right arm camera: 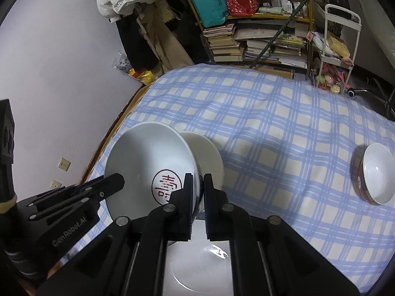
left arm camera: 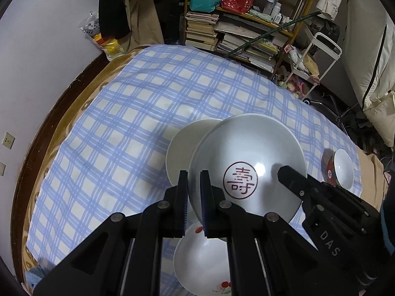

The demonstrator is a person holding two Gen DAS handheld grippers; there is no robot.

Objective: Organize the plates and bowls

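Note:
A large white bowl with a red round character mark is held tilted above the checked cloth. My left gripper is shut on its left rim. My right gripper is shut on its right rim; its finger shows in the left wrist view. A plain white plate lies on the cloth behind the bowl. A white plate with red fruit prints lies below the grippers. A red-sided small bowl sits tilted at the right.
The blue checked cloth covers a bed. A wall with sockets is at the left. A shelf with books and a white cart stand beyond the far edge.

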